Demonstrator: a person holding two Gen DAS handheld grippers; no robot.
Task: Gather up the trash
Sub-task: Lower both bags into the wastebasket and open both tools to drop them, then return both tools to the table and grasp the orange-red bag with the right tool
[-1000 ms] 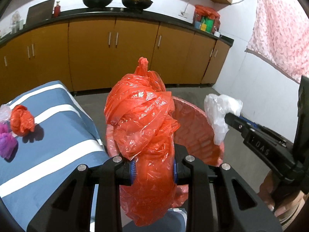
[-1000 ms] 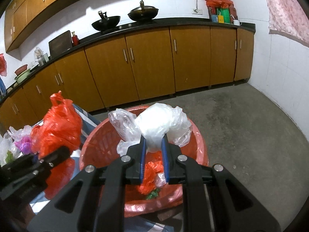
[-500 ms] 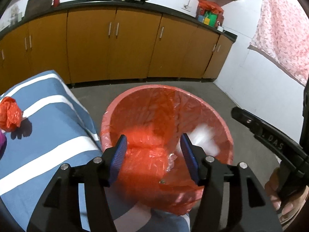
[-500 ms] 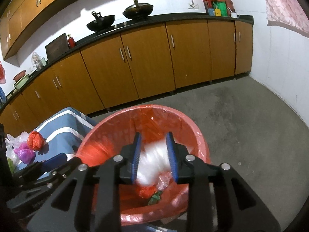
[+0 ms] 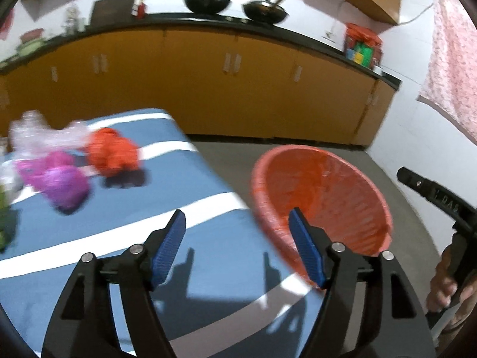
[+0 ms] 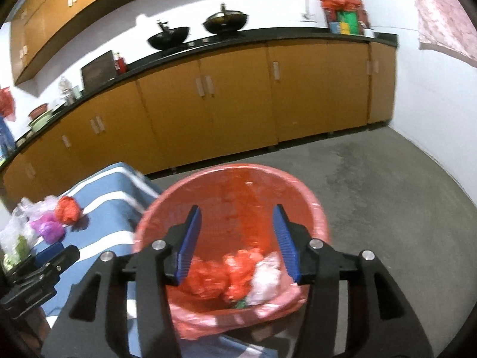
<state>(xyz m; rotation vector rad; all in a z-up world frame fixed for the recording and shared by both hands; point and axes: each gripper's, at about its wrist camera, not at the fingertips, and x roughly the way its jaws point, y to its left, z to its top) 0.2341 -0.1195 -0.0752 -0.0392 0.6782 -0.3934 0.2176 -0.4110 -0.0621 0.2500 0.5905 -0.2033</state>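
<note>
Three bags (image 6: 238,274) below right claw (image 6: 237,241)

Two handheld grippers, each angled downward. The left gripper (image 5: 238,244) has its black fingers spread wide, the blue ribbed pads (image 5: 168,249) well apart with nothing between them; its jaws have just been opening. The right gripper (image 6: 237,240) is also parted, blue pads (image 6: 189,243) facing each other and gripping nothing, its jaws likewise just opening. A person's hand (image 5: 447,280) grips the right gripper's handle, fingers curled around it.
</note>
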